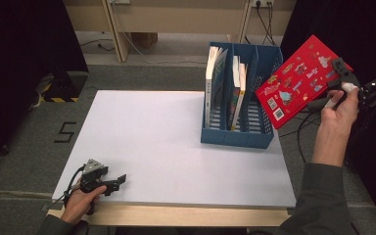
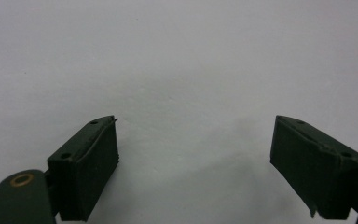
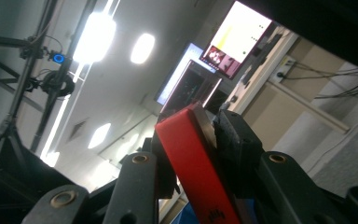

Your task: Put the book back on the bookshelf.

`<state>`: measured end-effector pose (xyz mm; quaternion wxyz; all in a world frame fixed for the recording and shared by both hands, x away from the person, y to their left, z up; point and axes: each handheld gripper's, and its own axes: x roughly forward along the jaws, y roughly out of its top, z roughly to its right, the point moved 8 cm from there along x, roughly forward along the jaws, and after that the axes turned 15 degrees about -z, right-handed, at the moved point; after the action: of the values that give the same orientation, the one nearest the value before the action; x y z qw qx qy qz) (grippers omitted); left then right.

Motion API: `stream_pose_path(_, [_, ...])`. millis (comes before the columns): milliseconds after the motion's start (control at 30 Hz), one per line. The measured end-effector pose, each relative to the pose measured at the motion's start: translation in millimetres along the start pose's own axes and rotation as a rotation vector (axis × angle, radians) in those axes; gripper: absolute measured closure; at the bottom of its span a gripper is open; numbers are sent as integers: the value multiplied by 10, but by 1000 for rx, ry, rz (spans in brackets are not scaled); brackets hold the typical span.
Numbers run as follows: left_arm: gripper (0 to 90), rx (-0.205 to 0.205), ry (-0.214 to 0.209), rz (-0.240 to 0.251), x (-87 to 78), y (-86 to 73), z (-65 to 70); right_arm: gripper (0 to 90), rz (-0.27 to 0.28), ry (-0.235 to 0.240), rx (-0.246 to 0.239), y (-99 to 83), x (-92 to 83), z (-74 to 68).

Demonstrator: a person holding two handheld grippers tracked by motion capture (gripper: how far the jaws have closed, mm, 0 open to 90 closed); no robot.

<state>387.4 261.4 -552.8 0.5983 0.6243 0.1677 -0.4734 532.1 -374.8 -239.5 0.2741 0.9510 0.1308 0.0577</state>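
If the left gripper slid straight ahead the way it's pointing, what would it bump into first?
Probably nothing. The left gripper rests low with open jaws, aimed across the bare white table. The way looks free up to the table's far edge; the blue rack seems to sit off that line.

Left gripper: I rest it low on the table, jaws apart.
Right gripper: I hold it raised beyond the table's right edge, jaws clamped.
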Motion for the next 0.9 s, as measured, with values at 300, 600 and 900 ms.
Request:
stream_pose_path(300, [145, -1, -1, 3, 1, 1, -2, 689, -16, 22, -9, -100, 218, -59])
stream_pose_path(600, [145, -1, -4, 3, -6, -5, 0, 684, -35, -16, -77, -156, 425, -189])
stream_pose_path(900, [146, -4, -10, 3, -11, -9, 1, 683, -41, -21, -132, -142, 487, -366])
